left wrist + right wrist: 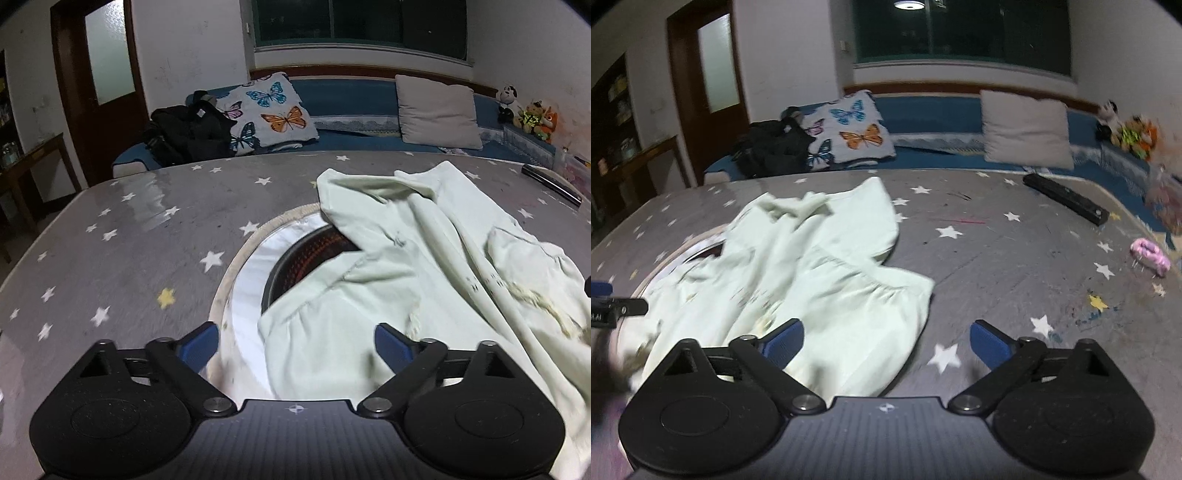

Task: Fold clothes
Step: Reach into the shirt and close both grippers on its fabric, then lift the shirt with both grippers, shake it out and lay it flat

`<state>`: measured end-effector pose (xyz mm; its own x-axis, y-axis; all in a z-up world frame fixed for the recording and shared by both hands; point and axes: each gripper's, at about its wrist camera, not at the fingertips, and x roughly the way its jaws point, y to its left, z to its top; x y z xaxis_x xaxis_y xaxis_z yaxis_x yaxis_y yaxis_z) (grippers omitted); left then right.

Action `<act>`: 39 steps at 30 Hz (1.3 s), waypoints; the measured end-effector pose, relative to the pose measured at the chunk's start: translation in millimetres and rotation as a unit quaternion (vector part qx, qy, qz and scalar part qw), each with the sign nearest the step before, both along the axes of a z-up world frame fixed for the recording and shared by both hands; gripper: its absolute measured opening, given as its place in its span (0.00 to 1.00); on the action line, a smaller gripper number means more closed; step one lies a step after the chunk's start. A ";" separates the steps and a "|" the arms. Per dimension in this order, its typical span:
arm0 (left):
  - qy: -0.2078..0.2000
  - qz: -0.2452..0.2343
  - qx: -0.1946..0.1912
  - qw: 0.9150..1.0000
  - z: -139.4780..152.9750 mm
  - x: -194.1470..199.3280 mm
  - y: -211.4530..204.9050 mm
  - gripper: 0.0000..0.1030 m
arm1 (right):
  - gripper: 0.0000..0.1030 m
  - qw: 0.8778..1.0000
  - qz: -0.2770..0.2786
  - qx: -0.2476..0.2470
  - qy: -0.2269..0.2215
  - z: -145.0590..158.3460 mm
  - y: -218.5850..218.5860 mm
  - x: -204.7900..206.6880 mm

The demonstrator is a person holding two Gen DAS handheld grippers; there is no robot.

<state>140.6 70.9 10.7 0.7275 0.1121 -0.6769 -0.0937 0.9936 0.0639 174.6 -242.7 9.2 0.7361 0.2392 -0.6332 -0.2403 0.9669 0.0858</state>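
Left wrist view: your left tool [293,343] sits nearest, fingers spread wide, gripping nothing — the near hem of the pale green garment [406,266] lies just between and beyond them. It is rumpled, not flat, draped over the round inset [255,273] in the star-print counter [129,240], sleeves bunched toward the far side.

Right wrist view: your right tool [886,343] is also released, empty, hovering over the garment's right hem [849,317] and bare counter. Black bar [1065,199] and pink item [1150,258] lie well apart from it.

Judged step: loose cloth, so either spreading it out or between folds — can't settle which. Any grasp calls for closing on a hem edge, both sides level.
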 end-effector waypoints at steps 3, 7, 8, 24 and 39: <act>0.004 -0.017 -0.001 1.000 -5.6 17.2 0.1 0.82 | 0.87 1.000 -0.011 0.014 0.015 -7.2 -4.9 22.7; 0.011 -0.032 -0.004 0.999 -11.7 30.9 0.0 0.82 | 0.81 0.999 -0.020 0.023 0.028 -16.0 -8.3 45.7; 0.013 -0.035 -0.005 0.999 -13.3 34.1 0.1 0.82 | 0.79 0.999 -0.020 0.022 0.032 -18.7 -7.8 50.3; 0.002 -0.076 -0.034 0.997 -16.5 43.4 -1.2 0.13 | 0.08 0.998 -0.020 0.056 0.034 -22.4 -13.7 54.4; -0.025 0.015 -0.029 0.999 21.5 -52.2 50.7 0.12 | 0.06 0.994 -0.101 0.040 -0.018 15.3 -84.8 -18.1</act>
